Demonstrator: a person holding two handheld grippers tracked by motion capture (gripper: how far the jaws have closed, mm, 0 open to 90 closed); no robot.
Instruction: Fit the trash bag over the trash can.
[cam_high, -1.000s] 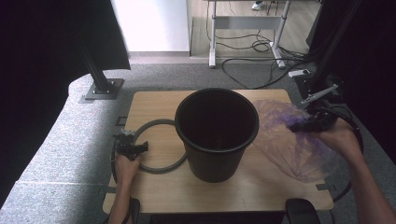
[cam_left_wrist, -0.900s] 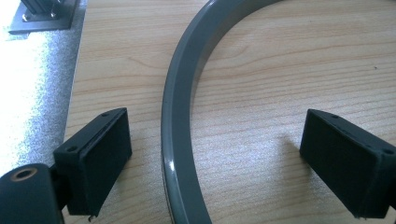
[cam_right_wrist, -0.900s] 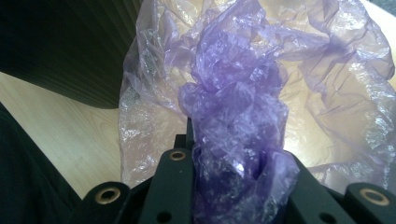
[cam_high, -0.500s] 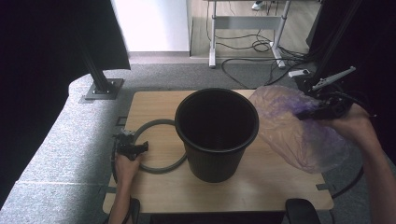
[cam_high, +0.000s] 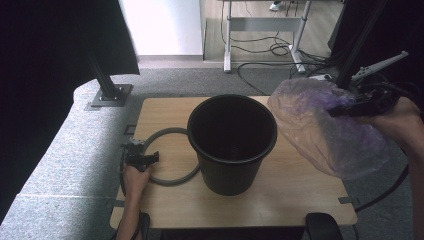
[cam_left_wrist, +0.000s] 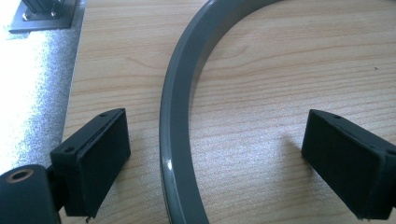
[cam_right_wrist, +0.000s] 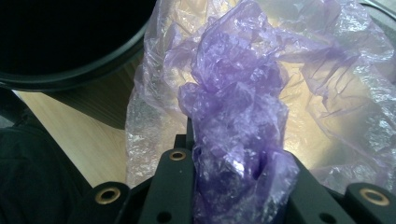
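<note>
Now your right gripper (cam_high: 336, 111), clamped on the purple plastic bag (cam_high: 325, 130), has risen since a second ago: the bag hangs off the table (cam_high: 165, 112), just right of the black bucket (cam_high: 231, 142). Your left gripper (cam_high: 150, 158) hasn't moved, jaws spread wide astride the grey ring (cam_left_wrist: 180, 116) left of the bucket.

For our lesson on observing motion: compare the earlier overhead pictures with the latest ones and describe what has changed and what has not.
The right gripper, its jaws shut on the purple plastic bag, has risen and lifted the bag off the table; the bag now hangs beside the black bucket. The left gripper stayed open around the grey ring, and bucket and ring kept their places.
</note>
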